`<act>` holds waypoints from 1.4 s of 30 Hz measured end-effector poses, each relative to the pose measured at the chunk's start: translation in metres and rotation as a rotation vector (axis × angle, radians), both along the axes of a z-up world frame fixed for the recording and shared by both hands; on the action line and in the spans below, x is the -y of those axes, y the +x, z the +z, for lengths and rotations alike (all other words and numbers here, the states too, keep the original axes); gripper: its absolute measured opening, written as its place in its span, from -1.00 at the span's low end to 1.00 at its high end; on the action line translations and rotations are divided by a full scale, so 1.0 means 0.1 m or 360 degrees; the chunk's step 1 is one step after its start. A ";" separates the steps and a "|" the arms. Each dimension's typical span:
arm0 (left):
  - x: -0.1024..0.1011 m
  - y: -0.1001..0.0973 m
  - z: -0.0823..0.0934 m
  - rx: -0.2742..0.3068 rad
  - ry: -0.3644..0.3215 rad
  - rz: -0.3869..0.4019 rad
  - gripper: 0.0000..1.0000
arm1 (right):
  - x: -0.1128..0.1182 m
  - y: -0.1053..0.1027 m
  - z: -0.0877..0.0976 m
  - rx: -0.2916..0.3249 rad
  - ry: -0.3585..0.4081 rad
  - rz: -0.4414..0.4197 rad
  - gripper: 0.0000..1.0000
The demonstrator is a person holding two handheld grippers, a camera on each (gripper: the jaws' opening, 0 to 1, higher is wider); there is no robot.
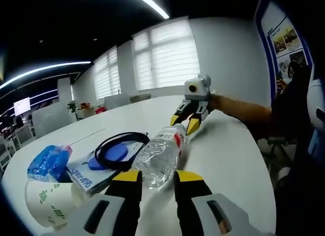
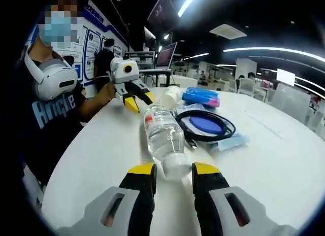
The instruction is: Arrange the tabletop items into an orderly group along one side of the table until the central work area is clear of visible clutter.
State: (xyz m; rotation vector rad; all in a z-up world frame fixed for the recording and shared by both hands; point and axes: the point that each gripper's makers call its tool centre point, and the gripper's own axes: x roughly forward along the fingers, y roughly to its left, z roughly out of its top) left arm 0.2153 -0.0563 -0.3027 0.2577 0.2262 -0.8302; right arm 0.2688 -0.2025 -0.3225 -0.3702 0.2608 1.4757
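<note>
**Bottle flanked at both ends, neither gripper closed on it**

A clear water bottle [image 1: 161,156] is seen lying on its side on the white table [image 1: 228,149]. In the left gripper view, the left gripper [image 1: 156,184] is held open, its yellow-tipped jaws just short of the bottle's base. The right gripper [image 1: 186,121] is seen at the cap end, jaws apart, either side of the cap; contact cannot be told.

In the right gripper view, the right gripper [image 2: 172,177] is open near one end of the bottle [image 2: 163,139], and the left gripper [image 2: 138,100] is seen at the far end.

Beside the bottle a black cable loop [image 1: 122,149] lies on a blue-and-white packet [image 1: 94,171]. A paper cup [image 1: 48,201] and a blue pouch [image 1: 48,162] are grouped close by.
</note>
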 end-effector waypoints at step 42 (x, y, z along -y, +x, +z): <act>0.04 0.02 -0.05 -0.0013 0.0070 0.0020 -0.61 | 0.00 -0.02 0.07 0.0093 0.0020 -0.0007 -0.65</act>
